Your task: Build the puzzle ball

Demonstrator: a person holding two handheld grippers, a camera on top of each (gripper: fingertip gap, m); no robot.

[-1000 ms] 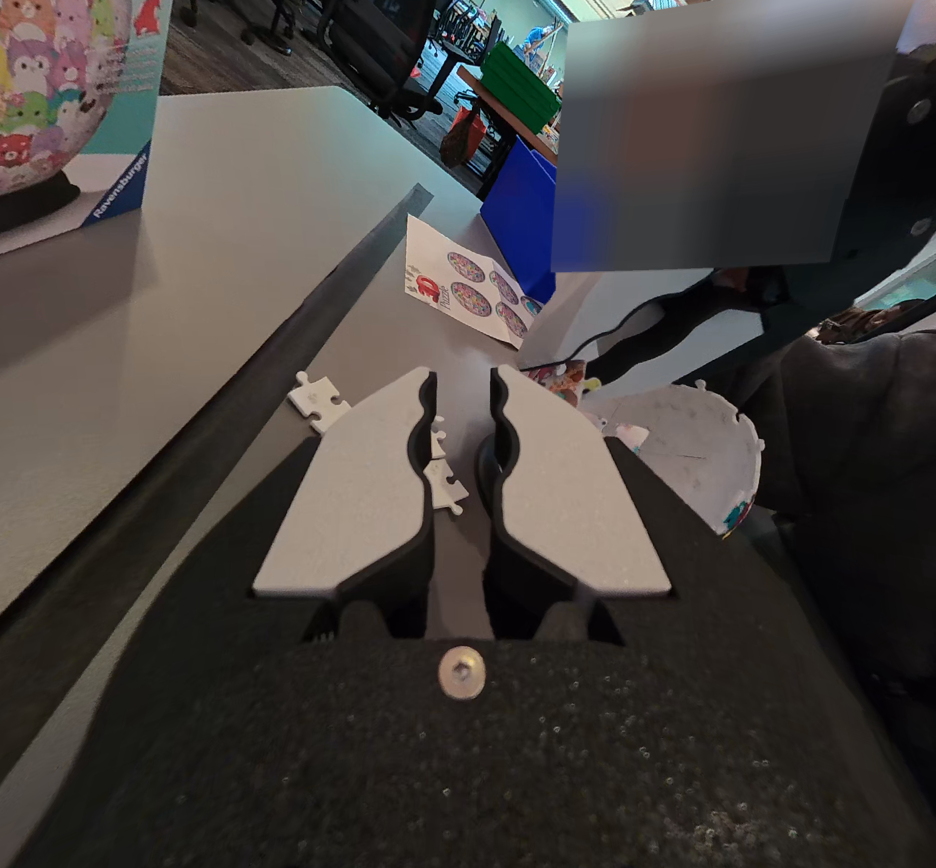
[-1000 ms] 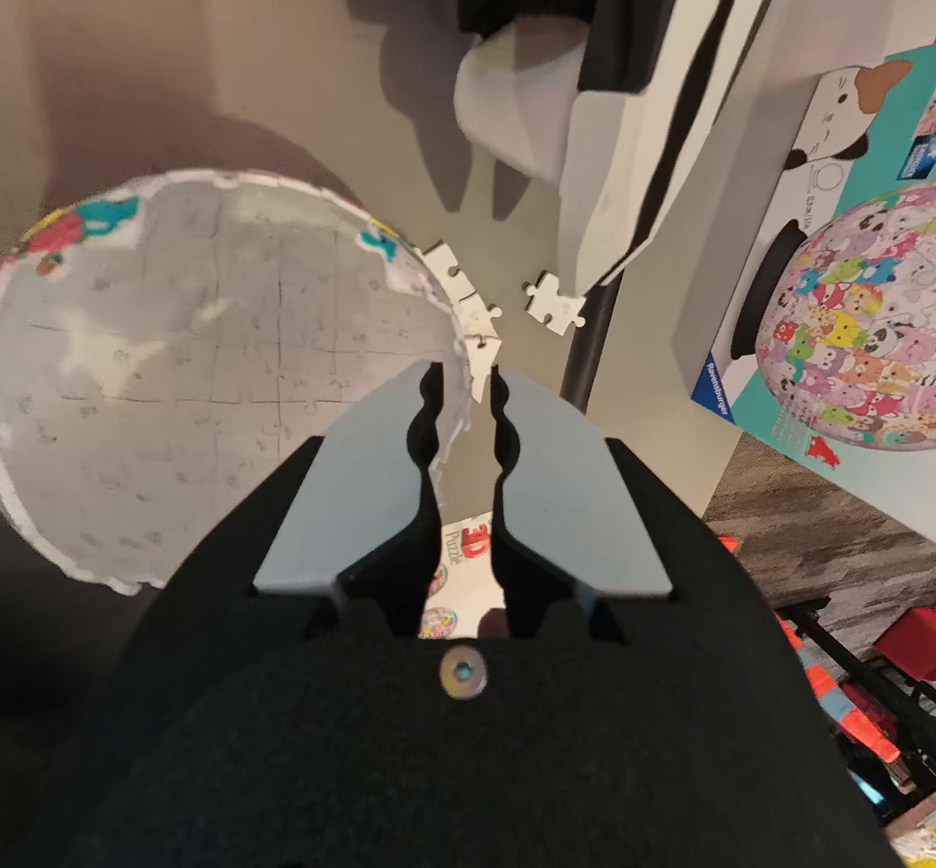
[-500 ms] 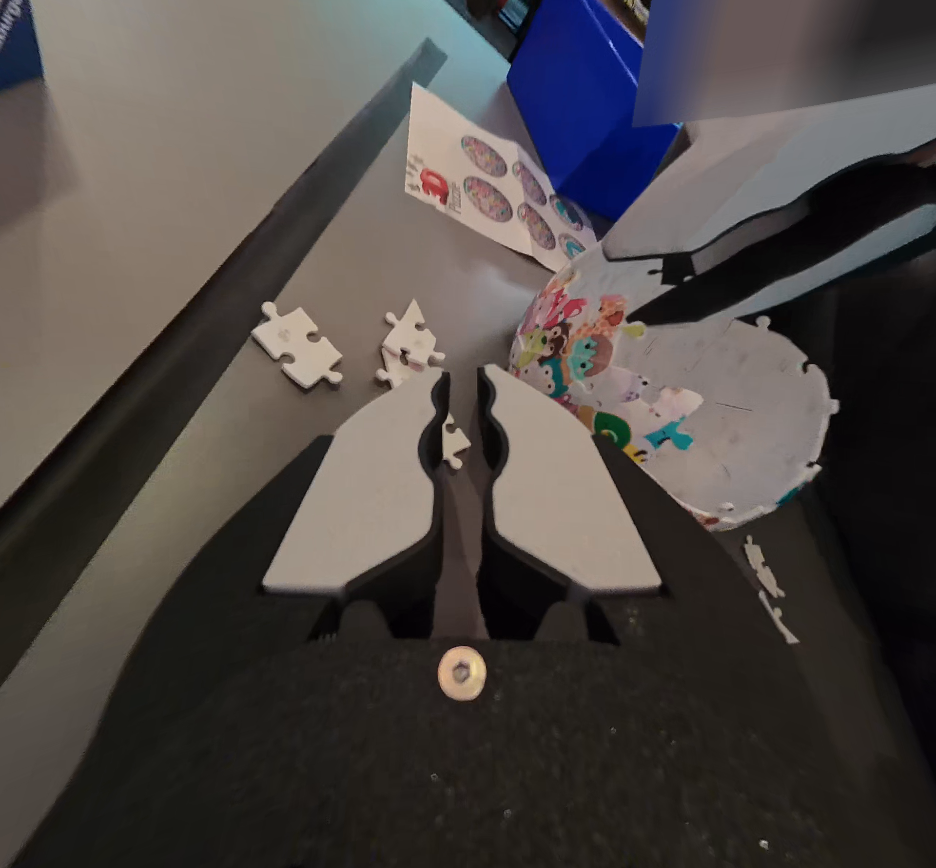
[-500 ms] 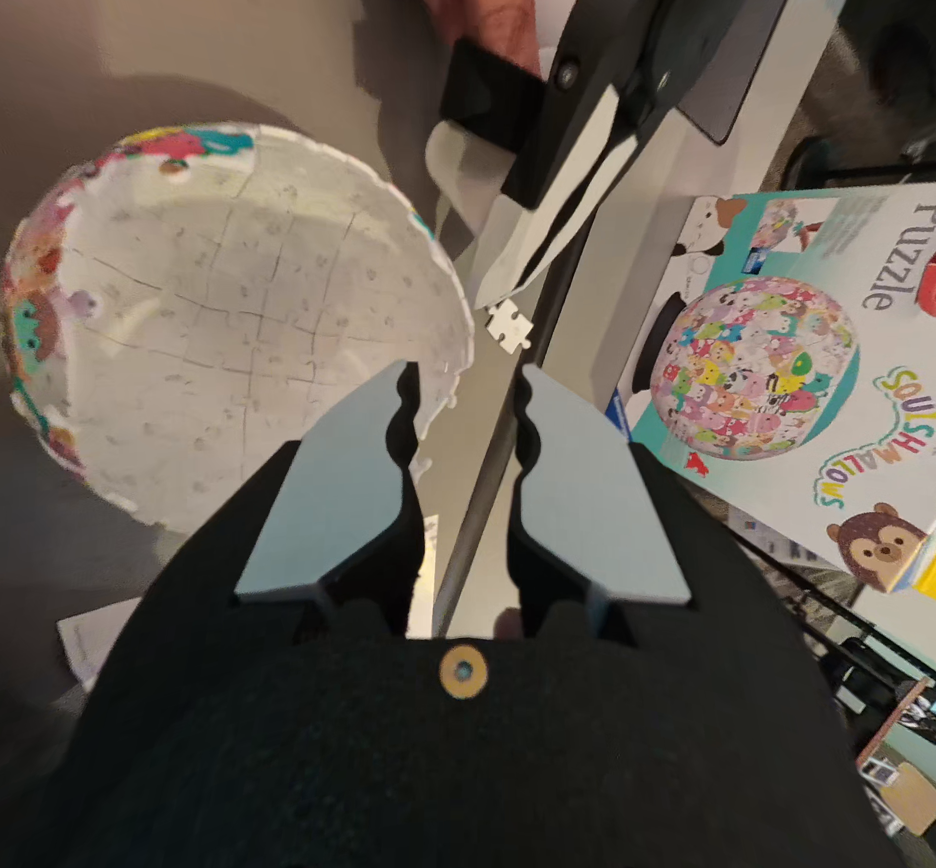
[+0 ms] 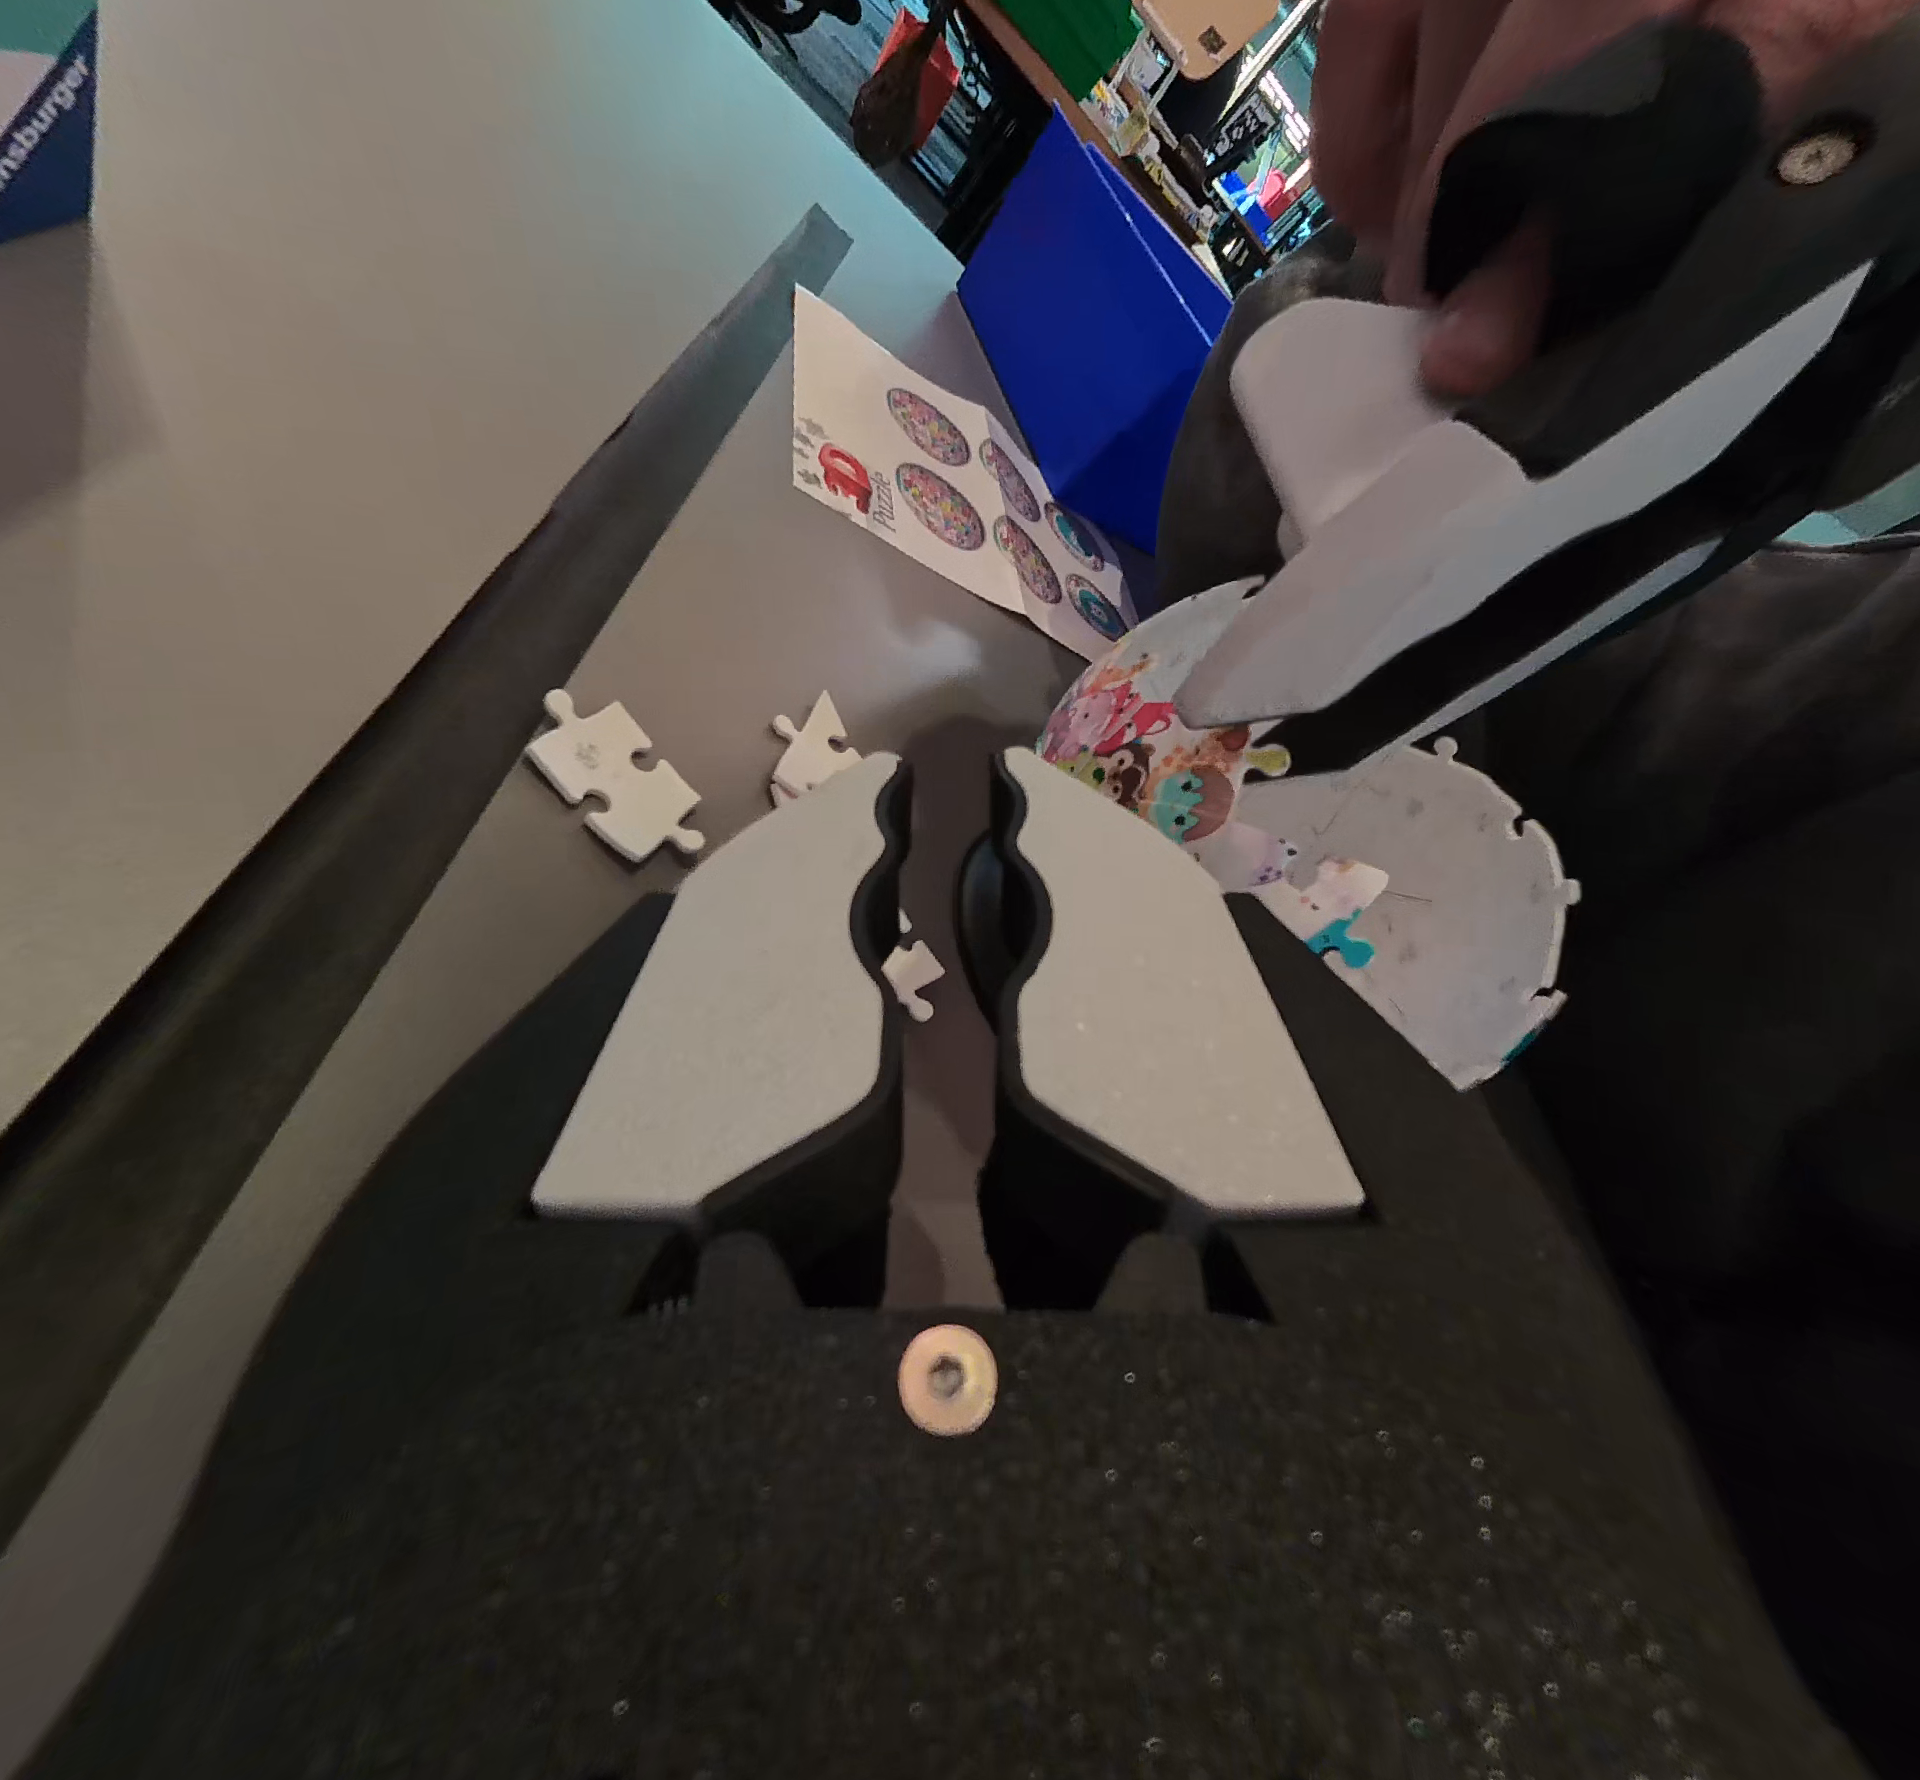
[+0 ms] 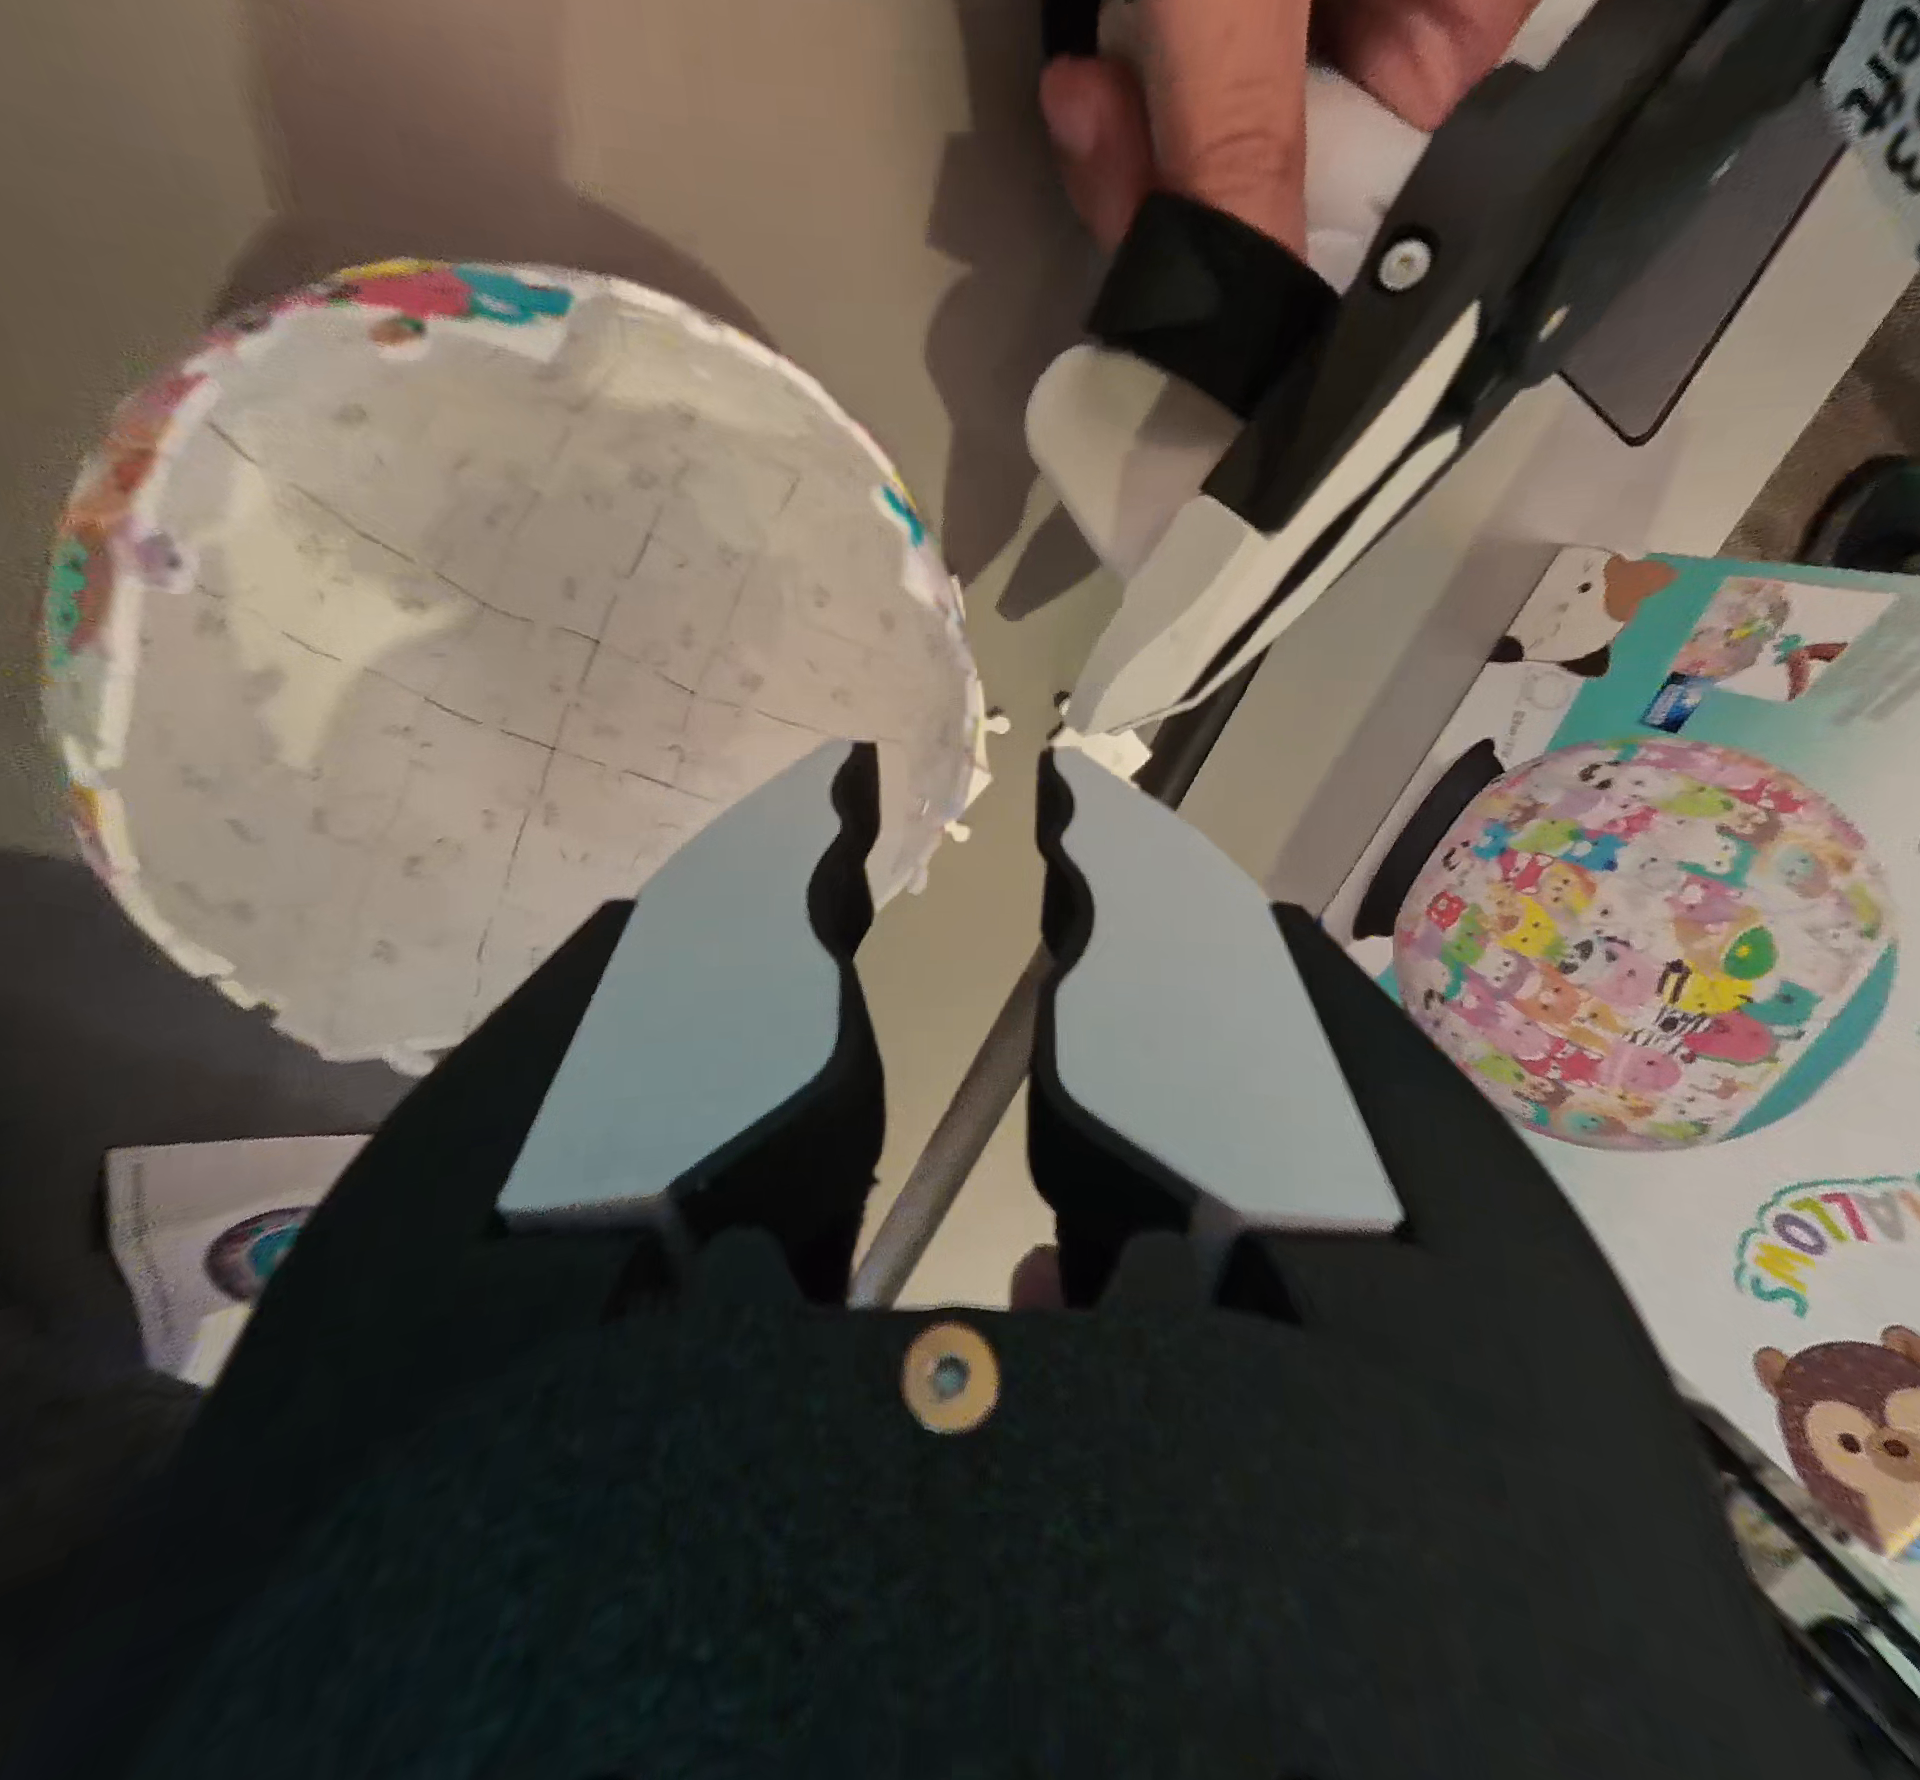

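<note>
The left gripper [image 5: 948,780] hangs low over the grey table [image 5: 727,587] with its jaws a narrow gap apart and nothing clamped; a small white loose puzzle piece [image 5: 914,977] lies on the table under that gap, apparently not pinched. The right gripper [image 6: 958,780] has its jaws open wider and empty, with the rim of the half-built puzzle ball [image 6: 499,650], a thin white plastic bowl with a colourful cartoon outside, just under its left finger. That shell rests on the table just right of the left gripper, open side facing up and towards the right gripper. It is likely very light, stiff along the locked seams but prone to popping apart if squeezed; a grip across the toothed rim, wall between the pads, looks the safest hold. Left of the shell lie two more white pieces: a double piece [image 5: 613,780] and a pointed one [image 5: 816,743], near each other. Beyond the shell lies the printed instruction sheet [image 5: 935,483], and farther still a blue bin [image 5: 1081,348]. The teal puzzle box [image 6: 1621,930] stands on the table across a dark seam from the shell
</note>
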